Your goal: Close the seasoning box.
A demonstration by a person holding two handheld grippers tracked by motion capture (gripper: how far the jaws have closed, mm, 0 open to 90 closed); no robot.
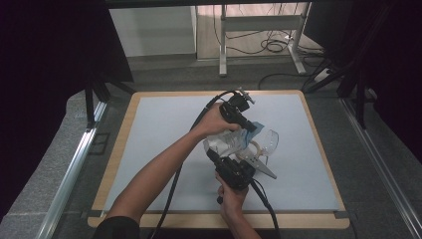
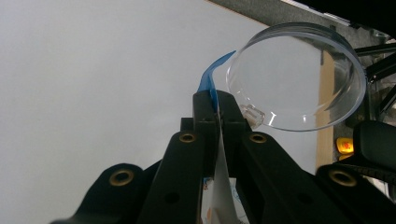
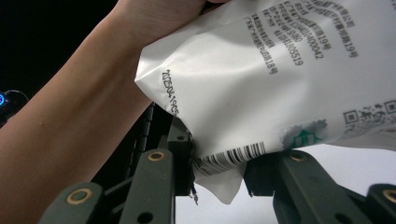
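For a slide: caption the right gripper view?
Right gripper clamps the white printed bag's bottom edge beside a forearm.

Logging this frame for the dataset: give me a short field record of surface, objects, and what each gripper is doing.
surface: pale mat on a wood-edged table
held item: white printed pouch, blue top edge
left gripper: shut on the pouch's top edge
right gripper: shut on the pouch's bottom corner by the barcode
nearby: clear round dish, beside the pouch

The white bag point(image 3: 280, 88) runs off the right gripper view's top and right edges; its small print is unreadable.
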